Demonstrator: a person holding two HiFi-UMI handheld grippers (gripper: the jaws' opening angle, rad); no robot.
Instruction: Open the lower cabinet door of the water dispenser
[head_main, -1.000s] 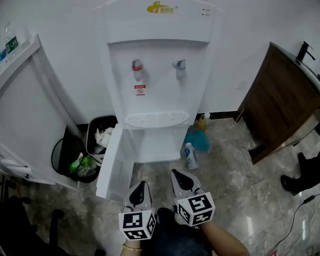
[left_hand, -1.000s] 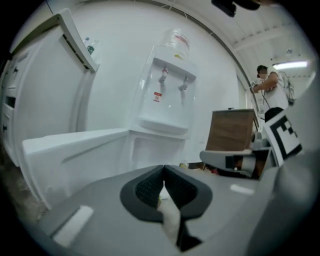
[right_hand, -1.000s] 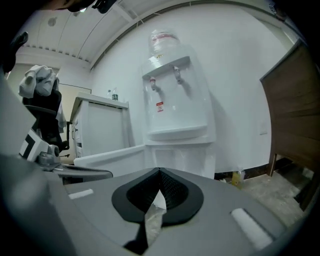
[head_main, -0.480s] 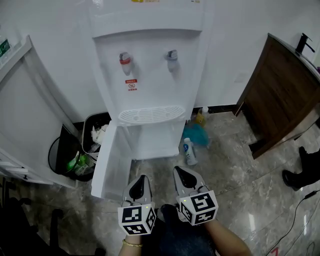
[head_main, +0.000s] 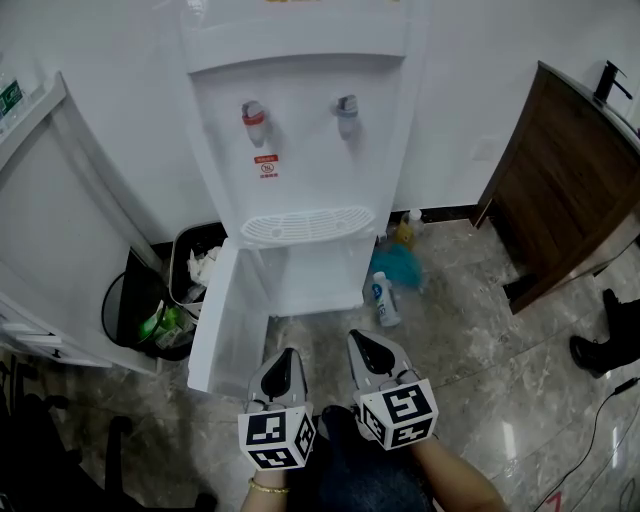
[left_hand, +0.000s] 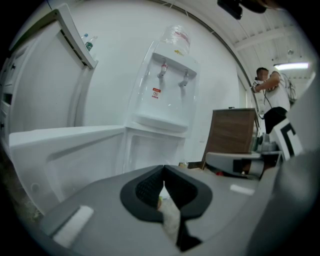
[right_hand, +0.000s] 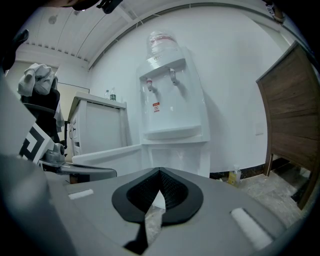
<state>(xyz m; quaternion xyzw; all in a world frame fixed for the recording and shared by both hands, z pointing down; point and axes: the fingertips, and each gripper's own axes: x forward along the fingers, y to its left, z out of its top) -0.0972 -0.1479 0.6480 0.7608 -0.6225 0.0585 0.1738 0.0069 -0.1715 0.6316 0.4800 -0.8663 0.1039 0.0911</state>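
A white water dispenser (head_main: 300, 130) stands against the wall, with a red tap and a grey tap above a drip tray. Its lower cabinet door (head_main: 225, 325) stands swung open to the left, and the white compartment (head_main: 315, 280) behind it shows. My left gripper (head_main: 278, 372) and right gripper (head_main: 363, 357) hover side by side over the floor, just in front of the open door, touching nothing. Both are shut with nothing between the jaws. The dispenser (left_hand: 167, 92) and open door (left_hand: 65, 150) also fill the left gripper view; the right gripper view shows the dispenser (right_hand: 170, 95).
A white cabinet (head_main: 50, 230) stands at the left, with two black bins (head_main: 160, 310) of rubbish beside the door. Bottles and a blue cloth (head_main: 395, 270) lie right of the dispenser. A brown wooden cabinet (head_main: 565, 180) is at the right. A person stands far off in the left gripper view.
The view has shifted a little against the dispenser. Both grippers stay in the same place, shut, and the cabinet door stays open.
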